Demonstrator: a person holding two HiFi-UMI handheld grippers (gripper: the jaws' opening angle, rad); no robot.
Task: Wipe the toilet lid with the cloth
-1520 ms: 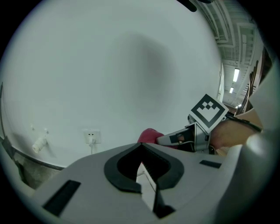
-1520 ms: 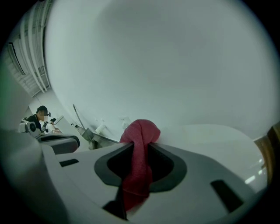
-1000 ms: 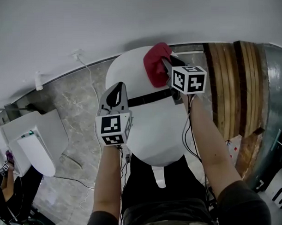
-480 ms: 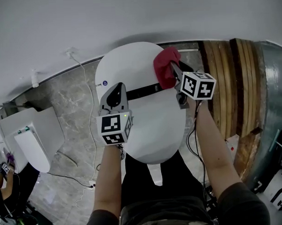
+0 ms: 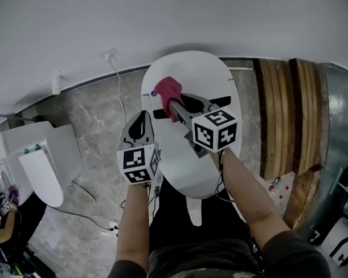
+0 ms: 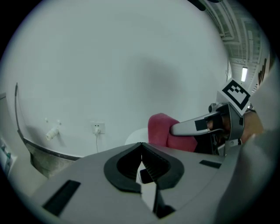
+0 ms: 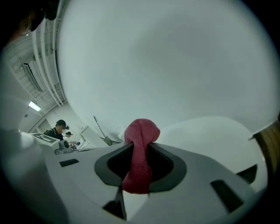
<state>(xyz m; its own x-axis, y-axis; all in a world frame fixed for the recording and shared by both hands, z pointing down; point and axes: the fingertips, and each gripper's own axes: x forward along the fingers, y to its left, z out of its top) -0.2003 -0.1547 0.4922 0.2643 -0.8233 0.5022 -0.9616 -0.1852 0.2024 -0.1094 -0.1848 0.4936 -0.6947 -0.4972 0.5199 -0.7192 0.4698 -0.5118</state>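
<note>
The white toilet lid (image 5: pixel 200 163) lies shut below me, with a black strip across its rear. My right gripper (image 5: pixel 175 104) is shut on the red cloth (image 5: pixel 167 89), which bulges past the jaw tips over the lid's rear left part; whether it touches the lid I cannot tell. In the right gripper view the cloth (image 7: pixel 140 140) hangs pinched between the jaws, with the lid (image 7: pixel 214 131) beyond. My left gripper (image 5: pixel 143 116) is shut on nothing at the lid's left edge. The left gripper view shows its jaws (image 6: pixel 141 148) closed, the cloth (image 6: pixel 158 129) and the right gripper (image 6: pixel 197 126) ahead.
A second white toilet (image 5: pixel 41 168) stands at the left on the grey marble floor (image 5: pixel 99 115). Wooden slats (image 5: pixel 281 103) and a metal duct (image 5: pixel 339 130) fill the right side. A cable runs from a wall socket (image 5: pixel 109 54). People (image 7: pixel 59 127) work far off.
My right gripper has carried the red cloth from the lid's rear right across to its rear left. The left gripper has stayed shut beside the lid's left edge.
</note>
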